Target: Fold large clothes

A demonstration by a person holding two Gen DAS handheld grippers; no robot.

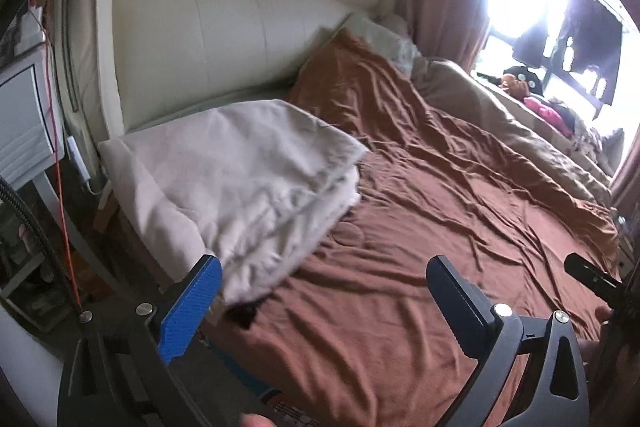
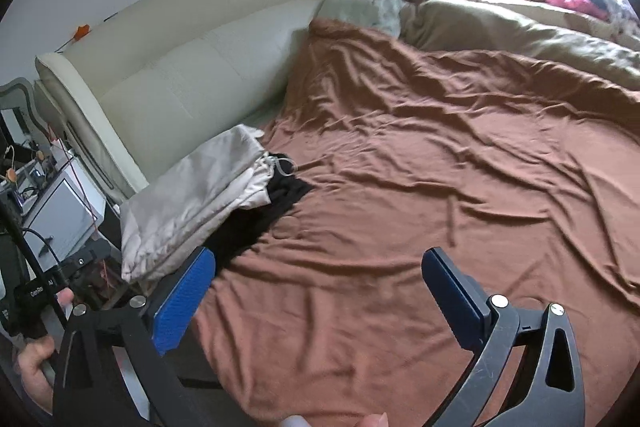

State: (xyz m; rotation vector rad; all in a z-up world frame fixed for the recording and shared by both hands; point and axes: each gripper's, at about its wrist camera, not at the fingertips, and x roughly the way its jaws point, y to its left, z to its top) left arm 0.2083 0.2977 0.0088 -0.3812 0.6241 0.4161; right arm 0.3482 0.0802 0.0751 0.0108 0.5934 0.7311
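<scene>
A folded pale grey-white garment (image 1: 248,183) lies at the left side of the bed on the brown sheet (image 1: 420,227). It also shows in the right wrist view (image 2: 200,195), lying on a folded black garment (image 2: 264,215). My left gripper (image 1: 324,291) is open and empty, above the sheet just right of the pale garment. My right gripper (image 2: 320,287) is open and empty over the bare brown sheet (image 2: 420,187). The tip of the right gripper shows at the right edge of the left wrist view (image 1: 588,275).
A cream padded headboard (image 1: 224,39) runs along the far side. A beige duvet (image 2: 520,31) and pillows (image 2: 360,9) lie at the back right. A white nightstand (image 2: 60,211) with cables stands left of the bed. A window sill with clutter (image 1: 540,99) is far right.
</scene>
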